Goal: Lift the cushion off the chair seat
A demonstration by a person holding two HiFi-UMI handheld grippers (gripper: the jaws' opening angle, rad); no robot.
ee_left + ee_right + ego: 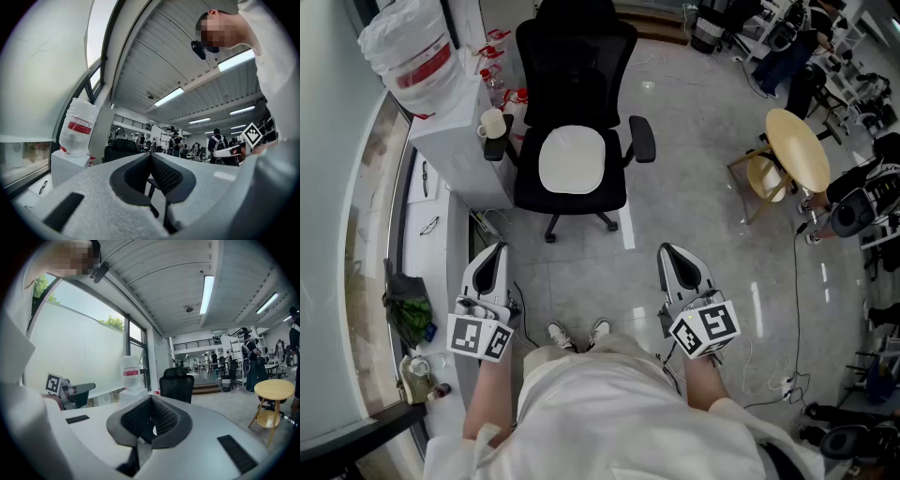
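We held the left hand-held gripper (494, 251) and the right hand-held gripper (671, 253) clenched and empty, well apart from the chair (575, 75). The white cushion (572, 160) lay on its seat, touching neither.

The person wears a loose white short-sleeved top (623, 422) and white sneakers (558, 335) with dark openings. The left gripper (496, 249) and the right gripper (668, 251) each have a smooth light-grey shell, with black slots on top and black mesh-textured pads lining the jaws. Behind each shell sits a white cube (479, 338) printed with black square markers.
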